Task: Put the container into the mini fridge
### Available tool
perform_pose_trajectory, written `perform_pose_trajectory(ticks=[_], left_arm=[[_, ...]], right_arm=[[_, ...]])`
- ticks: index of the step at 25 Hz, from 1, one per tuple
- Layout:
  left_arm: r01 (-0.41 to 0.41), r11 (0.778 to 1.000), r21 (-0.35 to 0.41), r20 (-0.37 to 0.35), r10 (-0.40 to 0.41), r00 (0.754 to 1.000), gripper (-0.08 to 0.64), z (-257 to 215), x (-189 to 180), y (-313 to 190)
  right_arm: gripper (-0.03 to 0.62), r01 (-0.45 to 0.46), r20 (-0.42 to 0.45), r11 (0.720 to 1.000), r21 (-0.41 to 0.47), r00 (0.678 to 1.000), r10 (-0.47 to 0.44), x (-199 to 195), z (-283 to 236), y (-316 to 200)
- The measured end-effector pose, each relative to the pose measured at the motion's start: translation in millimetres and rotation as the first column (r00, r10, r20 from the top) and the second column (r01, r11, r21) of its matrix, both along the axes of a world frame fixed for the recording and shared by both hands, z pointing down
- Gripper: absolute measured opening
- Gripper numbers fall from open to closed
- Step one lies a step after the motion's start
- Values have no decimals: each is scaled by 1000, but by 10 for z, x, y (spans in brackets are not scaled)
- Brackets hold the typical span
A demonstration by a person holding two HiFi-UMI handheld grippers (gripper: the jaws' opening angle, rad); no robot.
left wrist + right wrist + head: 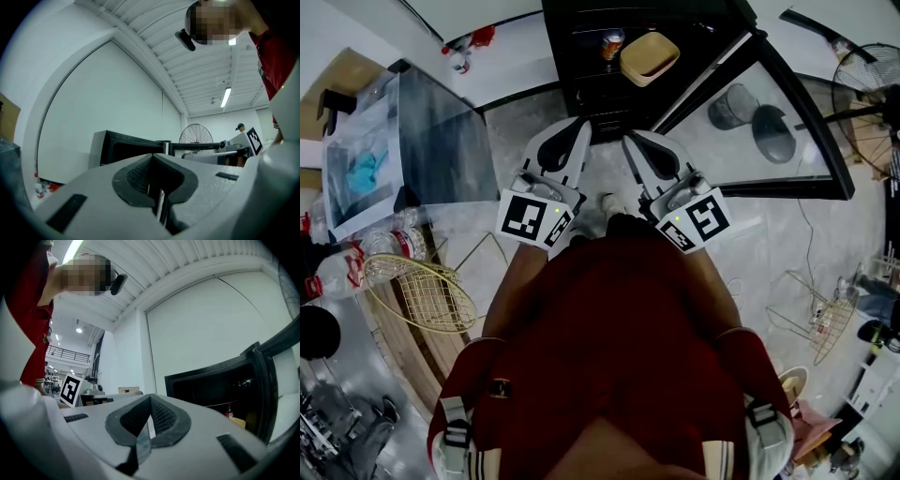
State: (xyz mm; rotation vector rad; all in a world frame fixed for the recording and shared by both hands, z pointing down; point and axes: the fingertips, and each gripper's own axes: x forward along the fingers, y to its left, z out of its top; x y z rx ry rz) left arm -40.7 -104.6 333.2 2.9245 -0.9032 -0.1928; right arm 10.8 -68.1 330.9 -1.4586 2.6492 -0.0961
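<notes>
floor [520, 127]: grey, marbled; open mini fridge [581, 89] stands on it | fridge shelf [586, 58]: tan container [649, 56], can [612, 43]

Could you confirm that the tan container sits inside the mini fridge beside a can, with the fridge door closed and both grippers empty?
Not quite: the head view shows the fridge door open, swung out wide. The rest holds: the tan container sits inside the mini fridge beside a can, and the left gripper and right gripper are empty.
</notes>
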Motion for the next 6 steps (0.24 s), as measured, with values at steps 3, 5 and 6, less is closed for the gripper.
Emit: perform_pose_trajectory(ticks=[3,5,6], left_arm=[[6,1000,1,-1,-6,1000,6,-13,2,-1],[9,1000,2,-1,-9,1000,6,-18,6,2],[10,1000,3,-1,-10,1000,6,-20,7,4]], right_arm=[[0,1,0,1000,2,1000,-1,23,-11,9],[0,2,0,1000,3,1000,-2,37,-12,16],[0,3,0,1000,3,1000,-3,43,-13,19]])
